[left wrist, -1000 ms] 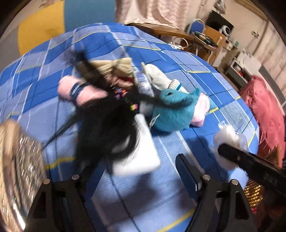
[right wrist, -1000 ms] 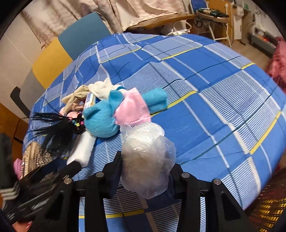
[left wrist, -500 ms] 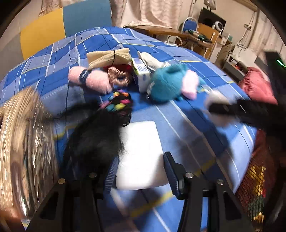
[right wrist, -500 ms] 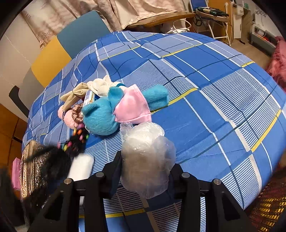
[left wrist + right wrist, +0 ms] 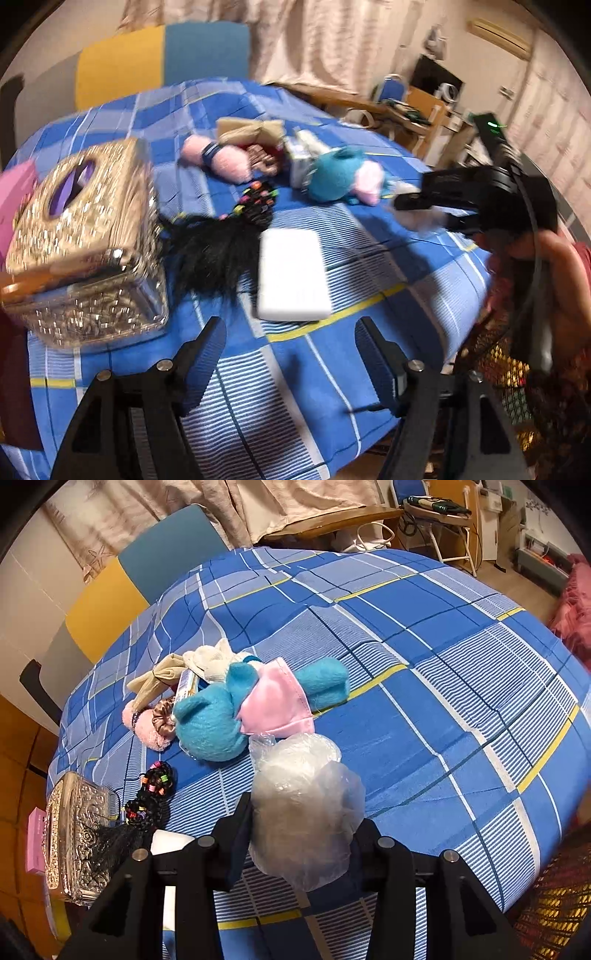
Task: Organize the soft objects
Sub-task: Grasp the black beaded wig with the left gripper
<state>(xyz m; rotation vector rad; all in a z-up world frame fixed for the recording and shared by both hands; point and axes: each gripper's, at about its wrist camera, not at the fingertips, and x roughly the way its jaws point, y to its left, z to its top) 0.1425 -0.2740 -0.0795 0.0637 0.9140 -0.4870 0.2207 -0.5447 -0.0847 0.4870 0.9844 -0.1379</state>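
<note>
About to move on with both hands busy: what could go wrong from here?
The right gripper pinches only crinkly plastic around the white fluffy bundle, so it may slip out. The open left gripper hangs near the white pad and the black wig, whose strands could snag a finger. The wig also lies against the glittery tissue box.

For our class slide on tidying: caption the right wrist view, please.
Right claw shut on a clear-bagged white puff, over a blue checked bed, beside a blue plush.

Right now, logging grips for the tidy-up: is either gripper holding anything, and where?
The right gripper clamps the clear plastic-wrapped white bundle by its lower sides. The left gripper stands open, holding nothing.
</note>
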